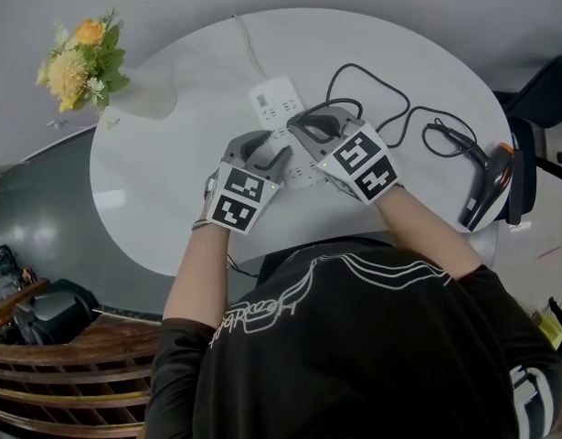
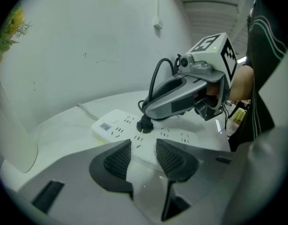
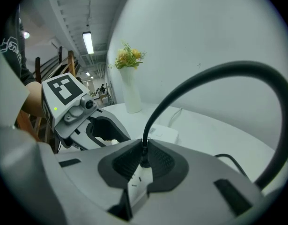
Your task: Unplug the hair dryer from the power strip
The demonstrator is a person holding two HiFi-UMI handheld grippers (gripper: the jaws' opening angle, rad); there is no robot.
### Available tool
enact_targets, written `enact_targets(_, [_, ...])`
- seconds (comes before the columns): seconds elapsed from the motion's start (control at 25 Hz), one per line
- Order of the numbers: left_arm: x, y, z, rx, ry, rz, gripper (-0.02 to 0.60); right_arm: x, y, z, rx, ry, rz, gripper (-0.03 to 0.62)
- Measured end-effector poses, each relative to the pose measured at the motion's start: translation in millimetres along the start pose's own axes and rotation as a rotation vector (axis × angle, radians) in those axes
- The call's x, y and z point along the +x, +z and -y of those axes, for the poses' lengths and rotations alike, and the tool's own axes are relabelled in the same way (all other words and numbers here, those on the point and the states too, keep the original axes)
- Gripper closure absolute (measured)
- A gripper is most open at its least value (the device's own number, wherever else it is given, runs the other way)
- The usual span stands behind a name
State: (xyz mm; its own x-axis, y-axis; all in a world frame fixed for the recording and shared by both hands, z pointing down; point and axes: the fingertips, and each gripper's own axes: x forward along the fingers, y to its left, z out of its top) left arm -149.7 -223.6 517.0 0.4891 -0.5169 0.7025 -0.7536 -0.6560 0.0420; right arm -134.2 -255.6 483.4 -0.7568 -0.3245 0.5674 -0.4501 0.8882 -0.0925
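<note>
The white power strip (image 1: 275, 100) lies mid-table. A black plug (image 2: 144, 124) stands in one of its sockets, and my right gripper (image 3: 143, 165) is shut on that plug (image 3: 144, 161). The black cord (image 3: 204, 78) arches up out of the jaws and runs across the table (image 1: 381, 90) to the black hair dryer (image 1: 483, 187), which lies at the right edge. My left gripper (image 2: 144, 158) is open, its pads (image 2: 116, 161) spread over the strip's near edge (image 2: 141, 150). In the head view the left gripper (image 1: 279, 156) and right gripper (image 1: 297, 129) meet over the strip and hide the plug.
A white vase (image 1: 145, 95) with yellow flowers (image 1: 83, 55) stands at the table's far left. The strip's own white cable (image 1: 249, 48) runs off the far side. A dark chair (image 1: 546, 90) is at the right, with wooden rails (image 1: 70, 373) at the lower left.
</note>
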Motion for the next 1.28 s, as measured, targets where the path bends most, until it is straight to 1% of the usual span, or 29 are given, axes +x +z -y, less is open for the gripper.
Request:
enact_targets(0.16, [1, 2, 1, 0.003, -0.002, -0.002, 0.411, -2, 0, 3, 0.009, -0.012, 0.013, 0.569])
enact_targets(0.32, [2, 3, 1, 0.005, -0.003, -0.018, 0.411, 2, 3, -4, -0.036, -0.031, -0.010, 0.569])
enact_targets(0.44, [3, 2, 2, 0.003, 0.001, -0.016, 0.411, 2, 2, -6, -0.053, -0.036, -0.023, 0.569])
enact_targets(0.52, [2, 2, 2, 0.001, 0.003, -0.015, 0.411, 0, 0, -3, -0.038, -0.025, -0.018, 0.569])
enact_targets(0.64, [3, 3, 3, 0.000, -0.003, -0.015, 0.411, -5, -2, 6, 0.027, -0.012, 0.014, 0.569])
enact_targets(0.76, [3, 3, 3, -0.001, -0.003, -0.007, 0.411, -7, -2, 9, 0.039, -0.011, 0.026, 0.569])
enact_targets(0.88, [4, 4, 2, 0.004, -0.002, -0.012, 0.411, -6, 1, 6, 0.010, -0.018, 0.018, 0.569])
enact_targets(1.0, [4, 4, 3, 0.005, -0.002, -0.014, 0.411, -6, 5, -4, -0.056, -0.017, -0.003, 0.569])
enact_targets(1.08, [4, 4, 3, 0.000, 0.001, -0.012, 0.411, -9, 11, -7, -0.088, -0.010, 0.013, 0.569])
enact_targets(1.28, [4, 5, 3, -0.010, 0.001, 0.005, 0.411, -25, 19, 6, -0.038, -0.012, 0.075, 0.568])
